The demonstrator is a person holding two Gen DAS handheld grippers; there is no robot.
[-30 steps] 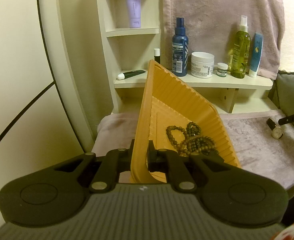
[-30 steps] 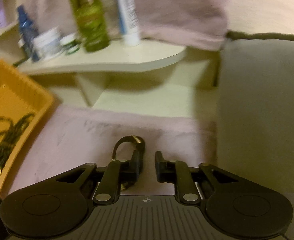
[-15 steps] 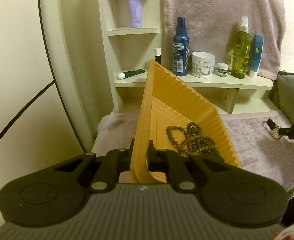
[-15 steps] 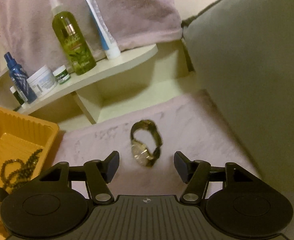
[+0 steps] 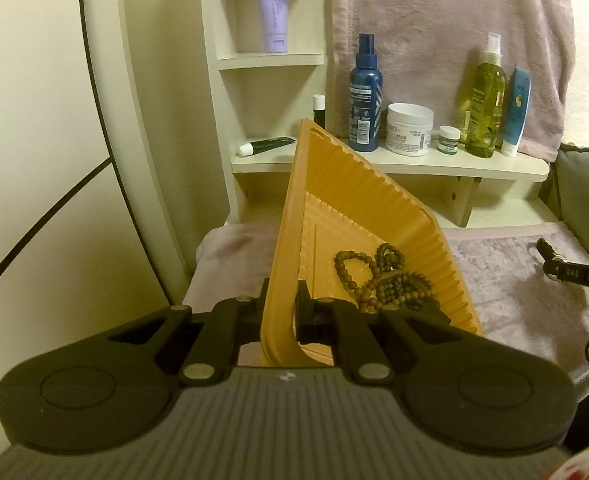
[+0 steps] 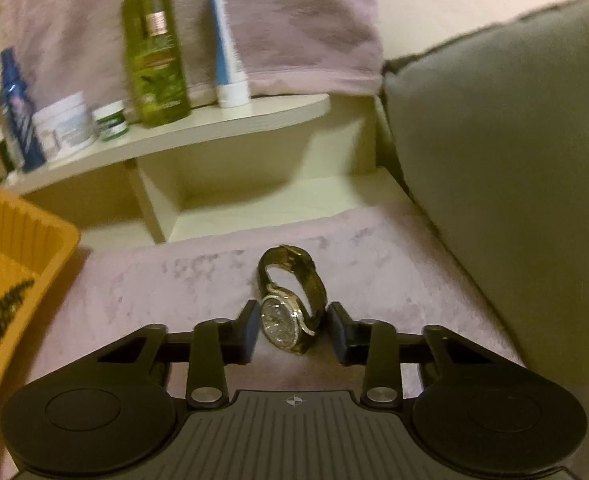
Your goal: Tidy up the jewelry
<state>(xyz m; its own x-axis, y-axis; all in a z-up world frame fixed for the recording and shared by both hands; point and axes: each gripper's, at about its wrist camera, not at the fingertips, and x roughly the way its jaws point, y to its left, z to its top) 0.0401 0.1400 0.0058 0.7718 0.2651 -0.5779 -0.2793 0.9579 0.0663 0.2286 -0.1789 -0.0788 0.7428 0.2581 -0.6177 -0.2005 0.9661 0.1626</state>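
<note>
We see the left gripper (image 5: 280,312) clamped on the near wall of the tilted orange tray (image 5: 374,196), beaded bracelets (image 5: 382,280) pooled at its low side.

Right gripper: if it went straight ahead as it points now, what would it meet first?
The watch: it stands on the pink cloth between the open right gripper. Probably its case would meet the gripper's body first.

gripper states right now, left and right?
Left gripper: shut on the rim of the orange tray.
Right gripper: open, fingers either side of the watch, not clamped yet.
</note>
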